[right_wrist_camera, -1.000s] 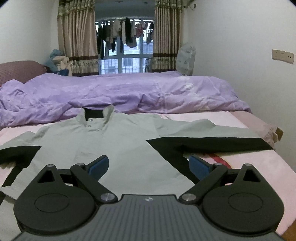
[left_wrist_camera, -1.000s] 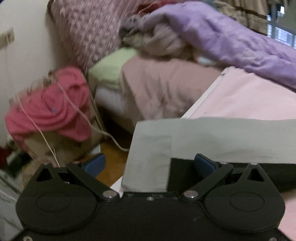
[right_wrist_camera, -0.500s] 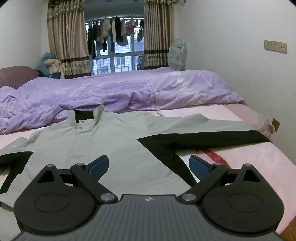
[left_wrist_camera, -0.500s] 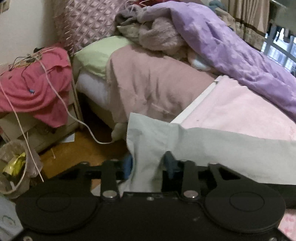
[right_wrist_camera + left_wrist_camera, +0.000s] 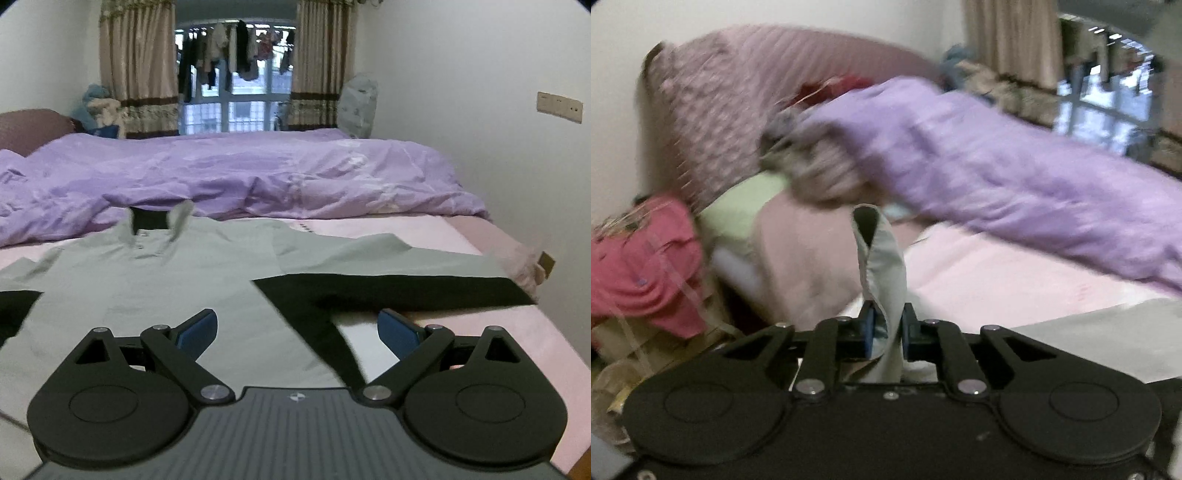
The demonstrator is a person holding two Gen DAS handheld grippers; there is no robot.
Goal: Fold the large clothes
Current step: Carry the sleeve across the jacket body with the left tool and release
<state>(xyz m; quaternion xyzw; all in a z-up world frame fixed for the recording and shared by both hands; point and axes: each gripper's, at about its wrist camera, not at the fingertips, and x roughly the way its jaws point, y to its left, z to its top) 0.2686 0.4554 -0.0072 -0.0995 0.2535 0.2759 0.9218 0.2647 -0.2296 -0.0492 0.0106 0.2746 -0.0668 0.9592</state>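
Observation:
A grey-green jacket (image 5: 155,280) with black panels lies spread flat, collar away from me, on the pink bed sheet (image 5: 436,236). Its right sleeve (image 5: 399,280) stretches toward the bed's right edge. My right gripper (image 5: 297,330) is open and empty, hovering over the jacket's lower right front. My left gripper (image 5: 886,328) is shut on the end of the jacket's left sleeve (image 5: 881,258), which stands up lifted between the pads. More of the jacket (image 5: 1100,332) shows at the right of the left wrist view.
A purple duvet (image 5: 240,177) is heaped along the far side of the bed. To the left are a quilted headboard (image 5: 713,110), pillows (image 5: 746,210) and a red cloth (image 5: 642,266) over clutter on the floor. A wall (image 5: 480,110) borders the right.
My left gripper closed on the left sleeve end and lifted it off the bed, swinging rightward. My right gripper stayed open and shifted slightly over the jacket.

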